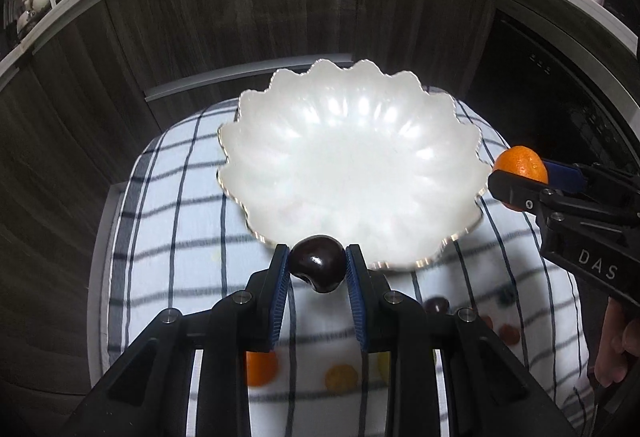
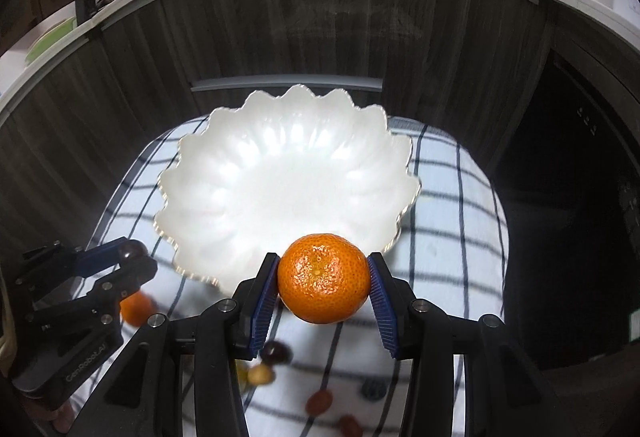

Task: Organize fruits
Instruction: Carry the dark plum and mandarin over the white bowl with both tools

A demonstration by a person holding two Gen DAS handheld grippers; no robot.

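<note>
Left wrist view shows the left gripper [image 1: 318, 267] pinched tight on a dark cherry [image 1: 318, 269] just at the near scalloped rim of the white bowl [image 1: 280, 141], whose inside lies bare. Further right, the right gripper [image 2: 323, 279] clamps a mandarin [image 2: 323, 277] at that rim's right side; loose fruits [image 2: 276, 353] dot the checked cloth [image 2: 452, 205] below.

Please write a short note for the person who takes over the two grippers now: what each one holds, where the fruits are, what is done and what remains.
Left gripper: shut on a dark cherry, at the near rim of the white bowl.
Right gripper: shut on a mandarin, also at the near rim.
The bowl looks empty, on the checked cloth.
Done: both fruits lifted.
Left: drop both in the bowl, then gather the small fruits on the cloth, among them another mandarin.
</note>
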